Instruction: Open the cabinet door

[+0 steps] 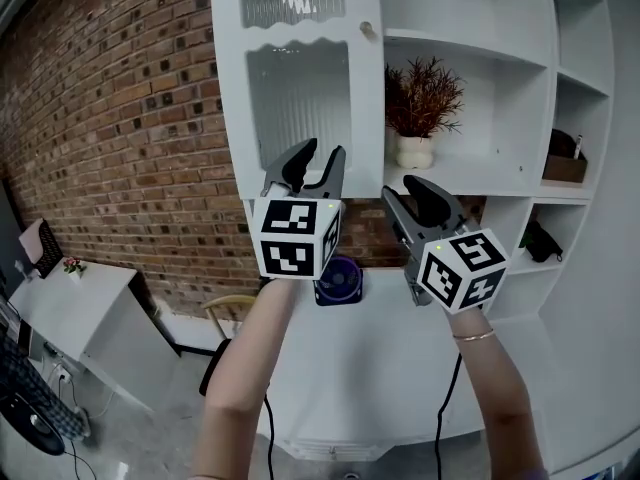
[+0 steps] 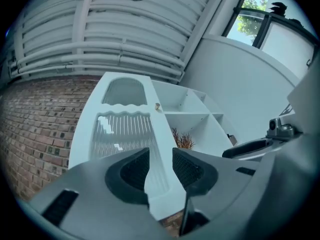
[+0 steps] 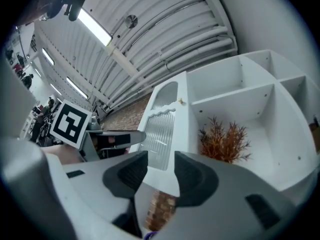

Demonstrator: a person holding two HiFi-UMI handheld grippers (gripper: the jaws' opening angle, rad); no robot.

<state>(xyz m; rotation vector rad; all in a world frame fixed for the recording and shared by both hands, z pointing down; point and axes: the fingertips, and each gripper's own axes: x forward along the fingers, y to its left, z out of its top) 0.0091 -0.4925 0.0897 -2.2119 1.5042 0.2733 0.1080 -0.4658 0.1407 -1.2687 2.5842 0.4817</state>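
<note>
Beyond left tongs (image 1: 322, 154) and right tongs (image 1: 404, 190): cabinet door (image 1: 297, 98)

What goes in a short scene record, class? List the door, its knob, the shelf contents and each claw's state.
Cabinet door: white, ribbed glass panels, left of the open shelves
Knob: on the door's right edge, untouched
Shelf contents: potted plant in a white pot
Left claw: open, empty, just below the door
Right claw: open, empty, below the plant's shelf
</note>
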